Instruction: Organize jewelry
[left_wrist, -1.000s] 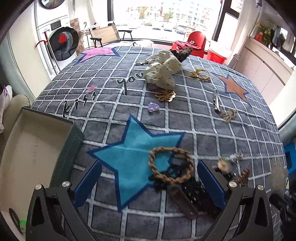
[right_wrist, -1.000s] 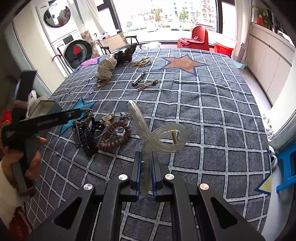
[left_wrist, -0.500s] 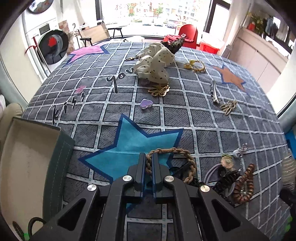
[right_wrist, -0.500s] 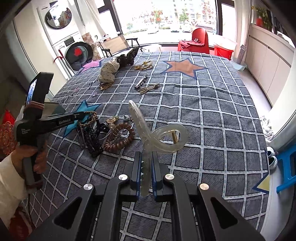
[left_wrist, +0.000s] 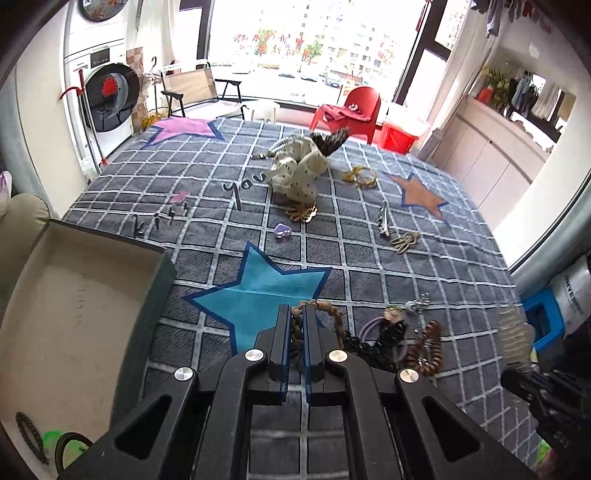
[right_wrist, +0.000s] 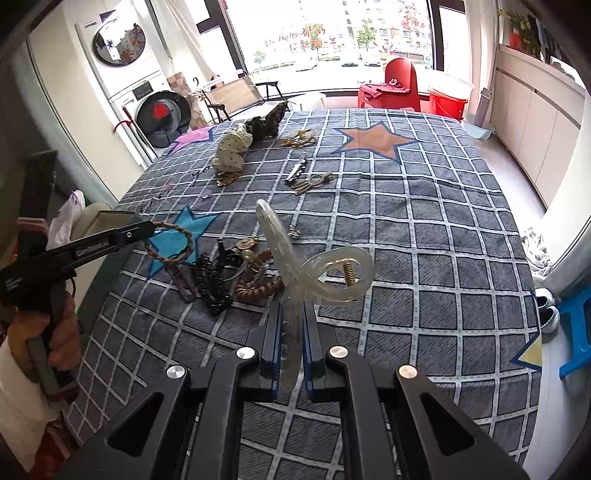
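My left gripper (left_wrist: 295, 314) is shut on a braided brown rope bracelet (left_wrist: 334, 314), lifted a little off the blue star of the checked blanket (left_wrist: 369, 266). From the right wrist view the same bracelet (right_wrist: 173, 243) hangs from the left gripper's tip (right_wrist: 146, 229), held by a hand (right_wrist: 61, 339). My right gripper (right_wrist: 293, 314) is shut on a clear plastic hair claw clip (right_wrist: 325, 269), held above the blanket. A heap of dark beads, a spiral hair tie and small charms (right_wrist: 229, 277) lies beside the star. An open beige-lined box (left_wrist: 74, 317) stands at the left.
Farther back lie a polka-dot scrunchie (left_wrist: 299, 173), gold chains (left_wrist: 360, 176), a silver hair clip (left_wrist: 384, 221), a gold brooch (left_wrist: 303, 214) and a small purple heart (left_wrist: 282, 230). The box holds a dark band (left_wrist: 31, 435) and something green. A blue stool (right_wrist: 576, 332) stands off the bed's right edge.
The left gripper went from wide open around the rope bracelet to shut on it, then rose with it off the blanket. The right gripper kept still, holding the claw clip.
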